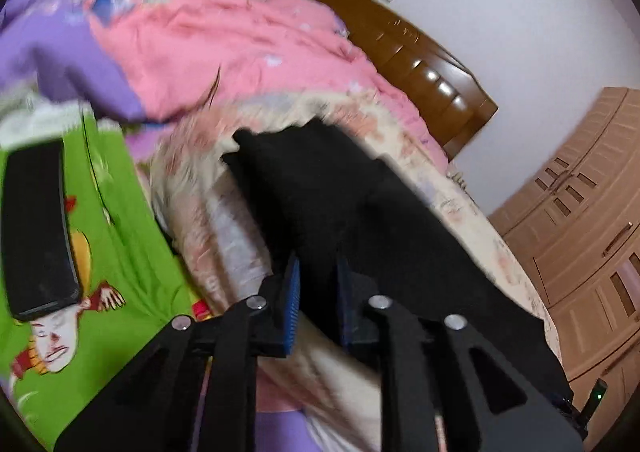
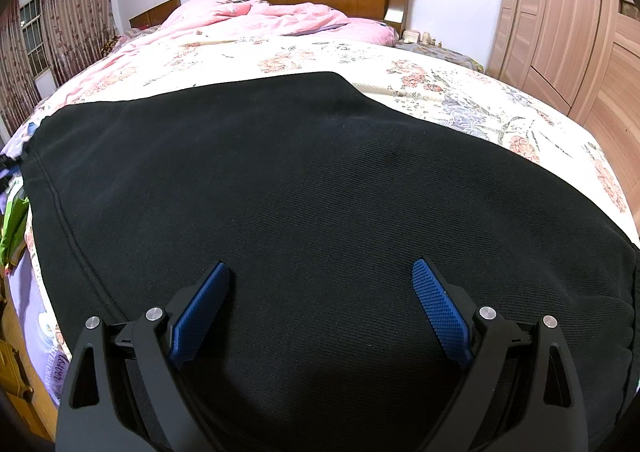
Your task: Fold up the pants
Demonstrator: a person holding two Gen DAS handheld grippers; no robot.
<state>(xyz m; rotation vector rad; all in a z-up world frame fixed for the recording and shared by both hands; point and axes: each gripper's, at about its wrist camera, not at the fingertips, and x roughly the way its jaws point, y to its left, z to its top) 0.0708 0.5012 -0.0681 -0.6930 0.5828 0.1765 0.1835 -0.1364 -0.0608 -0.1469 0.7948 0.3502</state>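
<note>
Right wrist view is showing the black pants (image 2: 320, 192) lying flat on the flowery bed (image 2: 460, 92), under the right gripper (image 2: 320, 312), fingers wide apart. The left gripper (image 1: 318, 292) is pinching the pants' edge. They are looking soft and floppy, so edges and corners seem best for grabbing.

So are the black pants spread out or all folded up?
Mostly spread out: the black pants lie wide and flat on the flowery bedspread. The left tool pinches one edge.
</note>
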